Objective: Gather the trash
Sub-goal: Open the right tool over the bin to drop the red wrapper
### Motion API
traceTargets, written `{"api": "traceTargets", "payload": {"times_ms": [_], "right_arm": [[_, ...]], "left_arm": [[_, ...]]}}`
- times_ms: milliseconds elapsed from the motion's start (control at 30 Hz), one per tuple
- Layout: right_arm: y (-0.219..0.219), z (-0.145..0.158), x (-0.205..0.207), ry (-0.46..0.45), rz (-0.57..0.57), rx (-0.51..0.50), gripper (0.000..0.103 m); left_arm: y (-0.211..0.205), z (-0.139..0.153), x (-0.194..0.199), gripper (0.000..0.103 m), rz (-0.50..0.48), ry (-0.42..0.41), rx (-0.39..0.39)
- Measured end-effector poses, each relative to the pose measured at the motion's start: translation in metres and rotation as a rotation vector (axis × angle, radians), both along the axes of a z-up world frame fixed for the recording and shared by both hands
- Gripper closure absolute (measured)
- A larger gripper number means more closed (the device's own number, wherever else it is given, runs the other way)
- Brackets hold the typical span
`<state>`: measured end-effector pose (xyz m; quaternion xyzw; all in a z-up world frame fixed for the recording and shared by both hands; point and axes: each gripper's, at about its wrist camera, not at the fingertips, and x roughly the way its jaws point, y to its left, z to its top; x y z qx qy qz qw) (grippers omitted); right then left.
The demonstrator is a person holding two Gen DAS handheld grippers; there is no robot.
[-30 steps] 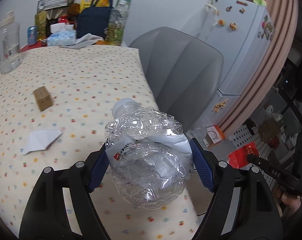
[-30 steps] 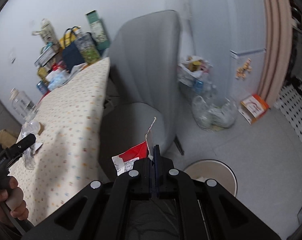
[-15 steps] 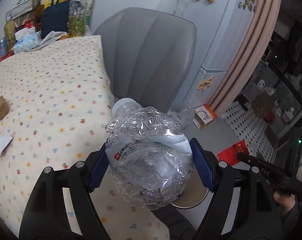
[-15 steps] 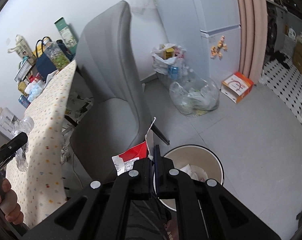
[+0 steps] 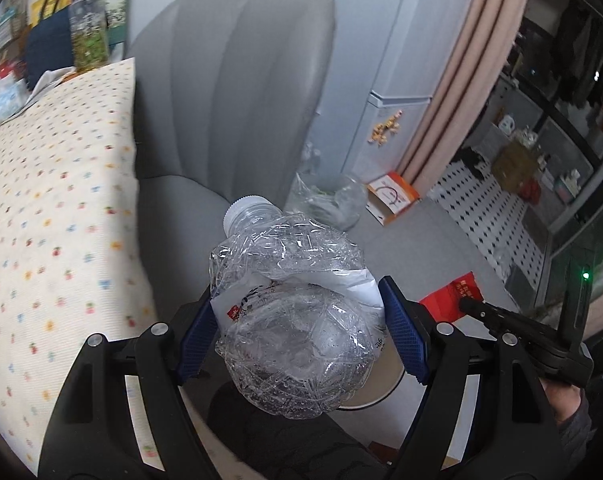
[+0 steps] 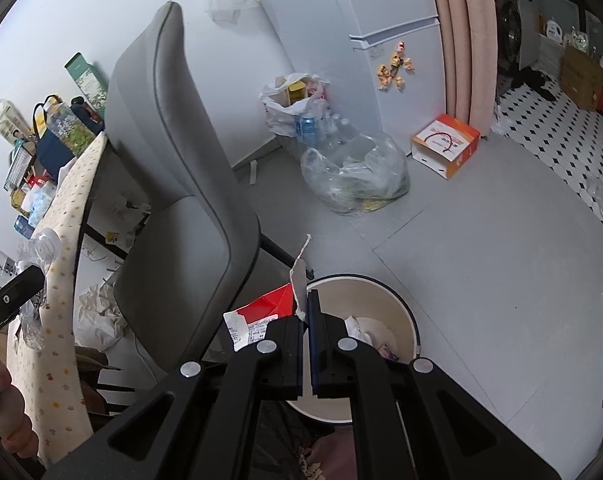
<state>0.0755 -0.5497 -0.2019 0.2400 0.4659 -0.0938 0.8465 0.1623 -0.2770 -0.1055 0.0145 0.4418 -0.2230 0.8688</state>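
While the left tongs (image 5: 297, 334) clamp the crushed bottle (image 5: 291, 320), the right tongs (image 6: 306, 312), pinching a red wrapper (image 6: 267, 307), hang nearer, right above the bin (image 6: 405, 312).

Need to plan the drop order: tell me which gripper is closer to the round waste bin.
Right. The right gripper, shut on a red wrapper, hangs directly over the waste bin. The left gripper, clamping a crushed plastic bottle, sits farther back beside the table edge.

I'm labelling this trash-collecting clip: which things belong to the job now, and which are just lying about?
Job:
- crushed plastic bottle, clamped in left hand-held gripper
- red wrapper, pinched in right hand-held gripper
- cream bin

Lying about:
- grey chair
- orange box
- clear bag
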Motion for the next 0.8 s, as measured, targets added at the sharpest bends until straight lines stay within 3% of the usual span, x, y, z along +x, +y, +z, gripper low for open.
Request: {"api": "traceTargets", "payload": {"times_ms": [200, 267, 300, 800], "right_arm": [[-0.004, -0.025, 0.009, 0.049, 0.011, 0.013, 0.093], [-0.004, -0.033, 0.009, 0.069, 0.01, 0.038, 0.068], [-0.004, -0.033, 0.008, 0.066, 0.003, 0.038, 0.046], [-0.039, -0.01, -0.029, 0.022, -0.075, 0.016, 0.044]], "left_arm": [[-0.012, -0.006, 0.001, 0.027, -0.019, 0.012, 0.023], [-0.014, -0.007, 0.002, 0.027, -0.022, 0.018, 0.026], [-0.015, -0.007, 0.002, 0.027, -0.026, 0.02, 0.027], [-0.051, -0.027, 0.004, 0.027, -0.119, 0.072, 0.051]]}}
